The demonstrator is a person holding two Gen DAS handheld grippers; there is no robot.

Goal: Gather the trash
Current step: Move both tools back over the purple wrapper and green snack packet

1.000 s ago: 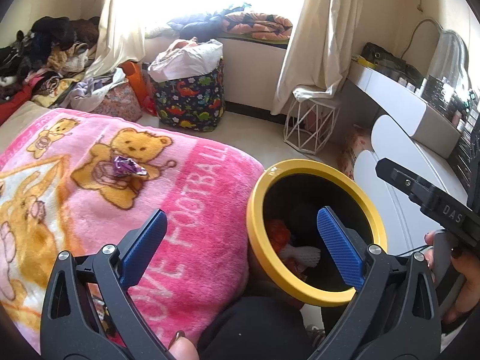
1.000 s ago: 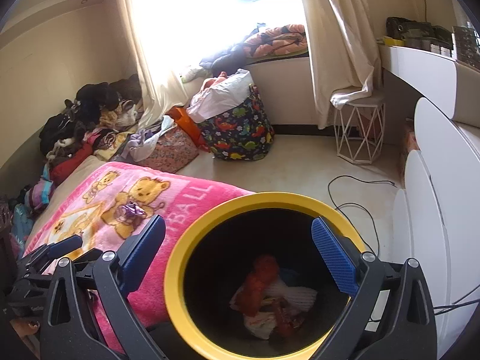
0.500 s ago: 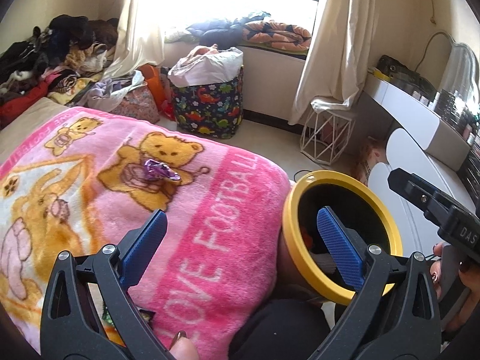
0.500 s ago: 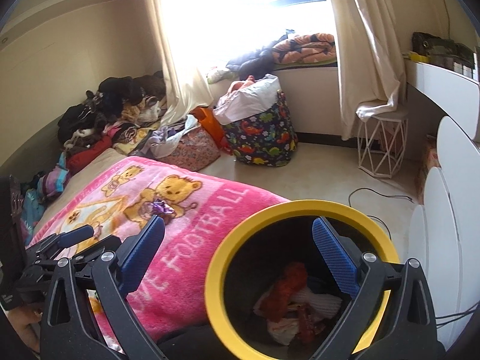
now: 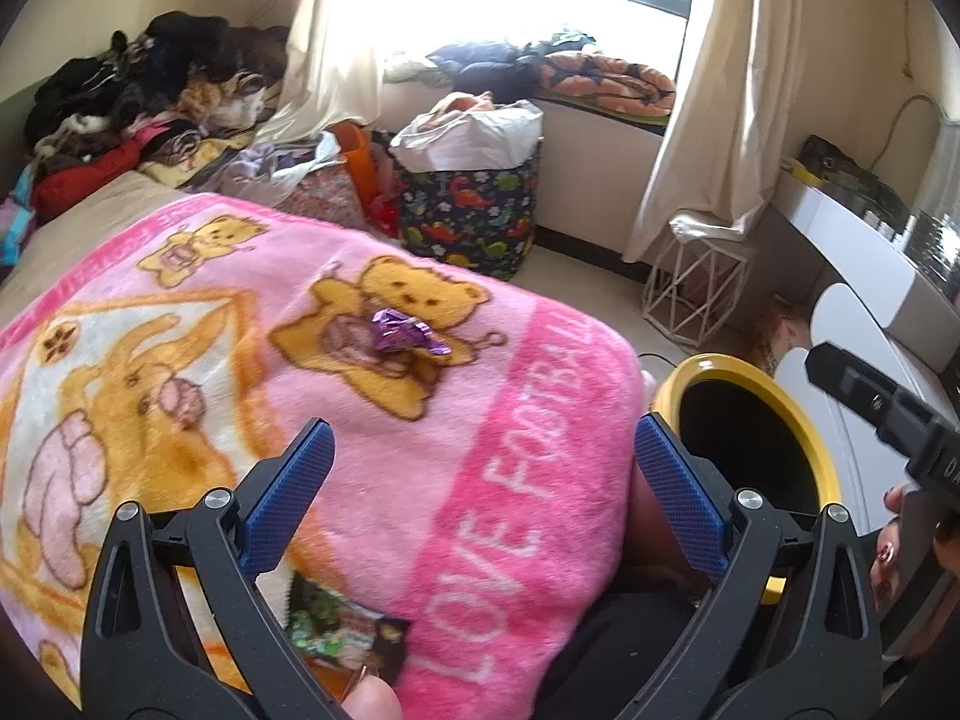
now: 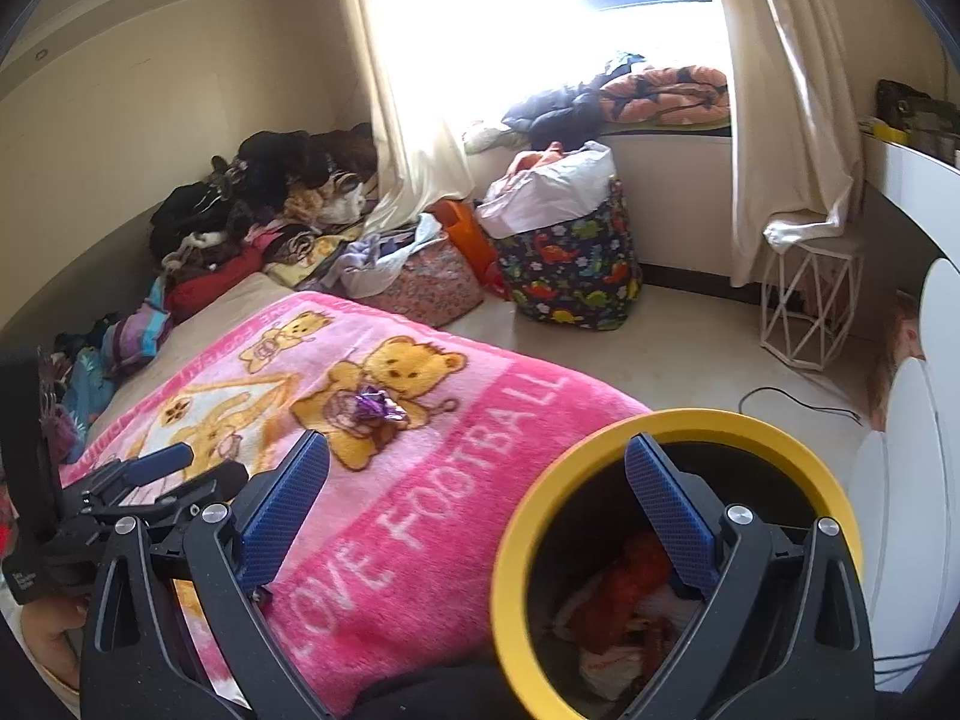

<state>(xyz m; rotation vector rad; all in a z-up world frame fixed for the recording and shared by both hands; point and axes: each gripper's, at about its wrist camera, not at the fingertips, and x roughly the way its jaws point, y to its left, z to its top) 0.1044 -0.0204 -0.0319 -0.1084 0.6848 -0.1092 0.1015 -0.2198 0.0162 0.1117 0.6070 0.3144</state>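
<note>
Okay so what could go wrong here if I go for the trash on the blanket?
1. The purple wrapper is small and crinkled on the plush pink blanket; the left claw might pinch fleece along with it.
2. The dark snack packet lies low under the left claw, near the frame's edge, so it may get overlooked.
3. The yellow-rimmed bin sits right at the blanket's edge; a dropped wrapper might miss it.

Bed (image 5: 72, 228) covered by a pink bear-print blanket (image 5: 468, 420). On the blanket: a crumpled purple wrapper (image 5: 405, 333); a dark packet (image 5: 348, 630) near its front edge.
</note>
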